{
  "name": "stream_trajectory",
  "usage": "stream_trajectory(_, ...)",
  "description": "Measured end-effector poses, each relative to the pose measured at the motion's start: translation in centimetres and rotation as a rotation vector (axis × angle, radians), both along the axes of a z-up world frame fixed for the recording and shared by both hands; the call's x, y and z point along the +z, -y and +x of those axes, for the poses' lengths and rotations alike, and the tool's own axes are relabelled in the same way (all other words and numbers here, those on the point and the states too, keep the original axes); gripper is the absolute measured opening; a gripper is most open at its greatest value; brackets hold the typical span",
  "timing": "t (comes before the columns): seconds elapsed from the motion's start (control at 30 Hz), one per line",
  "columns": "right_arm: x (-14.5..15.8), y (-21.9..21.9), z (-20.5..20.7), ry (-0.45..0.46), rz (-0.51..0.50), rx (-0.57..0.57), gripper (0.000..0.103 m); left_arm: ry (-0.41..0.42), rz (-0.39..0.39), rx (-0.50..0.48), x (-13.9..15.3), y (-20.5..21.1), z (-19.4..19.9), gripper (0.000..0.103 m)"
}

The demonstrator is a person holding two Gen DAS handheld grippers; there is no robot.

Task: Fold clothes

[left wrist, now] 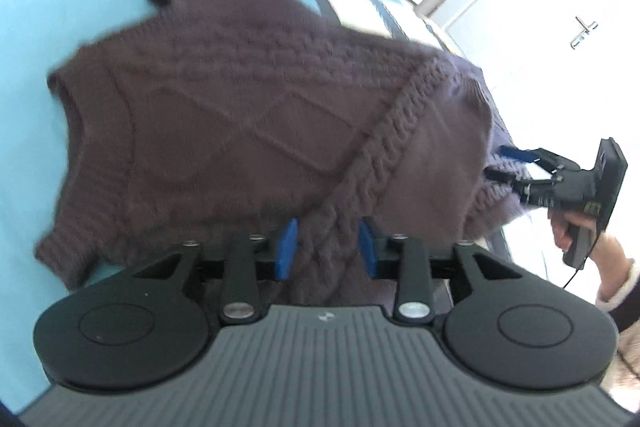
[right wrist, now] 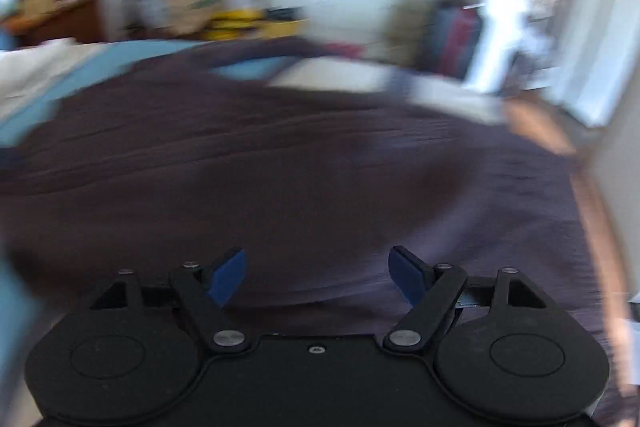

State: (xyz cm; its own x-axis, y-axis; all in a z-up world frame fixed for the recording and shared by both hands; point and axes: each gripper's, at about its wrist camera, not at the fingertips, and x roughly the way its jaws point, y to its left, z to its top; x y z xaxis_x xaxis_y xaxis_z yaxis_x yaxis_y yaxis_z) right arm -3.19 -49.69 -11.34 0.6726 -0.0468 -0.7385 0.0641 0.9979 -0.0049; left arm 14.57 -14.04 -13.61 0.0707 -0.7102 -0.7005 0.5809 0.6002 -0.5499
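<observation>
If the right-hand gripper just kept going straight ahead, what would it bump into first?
Most likely the purple knitted sweater. The right gripper has its jaws apart, and the knit fills the view directly ahead of them. The picture is blurred, so how close the cloth is cannot be judged.

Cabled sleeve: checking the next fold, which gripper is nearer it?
Left. The left gripper straddles the sleeve; the right gripper sits off at the sweater's edge.

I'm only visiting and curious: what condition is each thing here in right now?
Cable-knit sweater: spread out on the blue sheet, one sleeve laid diagonally across its body.
Left gripper: open, fingers straddling the sleeve.
Right gripper: open, at the sweater's edge.
</observation>
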Motion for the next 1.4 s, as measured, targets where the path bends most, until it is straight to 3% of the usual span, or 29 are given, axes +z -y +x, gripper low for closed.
stream_trajectory(0.13,0.6,-4.6,0.8,-0.068,0.344,0.335,0.082,-0.022,0.016,0.064,-0.2,-1.5,0.5,0.043)
stream_trajectory(0.23,0.1,-7.6,0.6,-0.083,0.464,0.539,0.082,-0.036,0.024,0.111,-0.2,-2.7,0.8,0.043)
stream_trajectory(0.37,-2.2,-10.0,0.8,-0.079,0.447,0.527,0.082,-0.02,0.009,0.147,0.2,-4.5,0.1,0.046)
stream_trajectory(0.57,-3.8,-12.3,1.2,0.045,0.352,0.494,0.078,0.028,0.125,0.021,-0.8,-1.7,-1.3,0.049)
stream_trajectory(0.63,-5.0,-12.7,1.7,0.092,0.346,0.459,0.068,0.048,0.156,-0.013,-1.3,-0.8,-1.5,0.052)
stream_trajectory(0.67,-5.1,-13.2,2.0,0.102,0.329,0.456,0.057,0.073,0.174,-0.026,-1.4,-0.4,-1.7,0.05)
stream_trajectory(0.7,-5.2,-13.6,2.2,0.113,0.312,0.453,0.041,0.1,0.189,-0.035,-1.5,0.0,-1.8,0.039)
stream_trajectory(0.77,-5.0,-13.9,2.7,0.089,0.333,0.459,0.021,0.165,0.197,-0.033,-0.9,0.1,-2.3,0.021)
stream_trajectory(0.8,-4.5,-13.2,2.7,0.078,0.391,0.449,0.019,0.183,0.178,-0.023,-0.3,-0.2,-2.4,0.015)
stream_trajectory(0.9,-3.4,-11.5,2.6,0.053,0.561,0.428,0.017,0.201,0.087,0.063,1.7,-2.5,-2.6,0.014)
stream_trajectory(0.93,-3.1,-11.1,2.5,0.038,0.621,0.444,0.017,0.188,0.067,0.083,2.0,-3.0,-2.5,0.014)
stream_trajectory(1.03,-3.3,-12.0,2.7,-0.021,0.573,0.46,0.017,0.119,0.097,0.066,0.9,-3.0,-2.1,0.015)
stream_trajectory(1.1,-3.5,-12.7,2.8,-0.058,0.529,0.455,0.018,0.084,0.242,0.054,-1.1,-1.7,-1.7,0.017)
stream_trajectory(1.13,-3.7,-13.0,2.9,-0.077,0.507,0.453,0.021,0.081,0.254,0.06,-1.2,-1.7,-1.6,0.017)
stream_trajectory(1.17,-3.8,-13.3,3.0,-0.095,0.486,0.45,0.027,0.084,0.228,0.071,-0.6,-2.0,-1.5,0.019)
stream_trajectory(1.2,-3.9,-13.7,3.0,-0.114,0.464,0.448,0.043,0.088,0.202,0.086,-0.1,-2.4,-1.4,0.02)
stream_trajectory(1.23,-3.9,-14.0,3.1,-0.133,0.44,0.448,0.052,0.098,0.17,0.115,0.7,-3.1,-1.3,0.021)
stream_trajectory(1.27,-3.1,-14.3,2.8,-0.158,0.405,0.474,0.065,0.103,0.138,0.159,1.3,-4.2,-1.1,0.028)
stream_trajectory(1.3,-2.4,-14.5,2.5,-0.182,0.369,0.5,0.068,0.099,0.113,0.206,1.7,-5.2,-0.6,0.046)
stream_trajectory(1.33,-1.6,-14.7,2.2,-0.203,0.334,0.524,0.068,0.094,0.086,0.263,2.0,-6.4,0.1,0.05)
stream_trajectory(1.4,-0.1,-14.2,1.1,-0.185,0.273,0.557,0.068,0.098,0.04,0.335,2.6,-8.2,1.3,0.05)
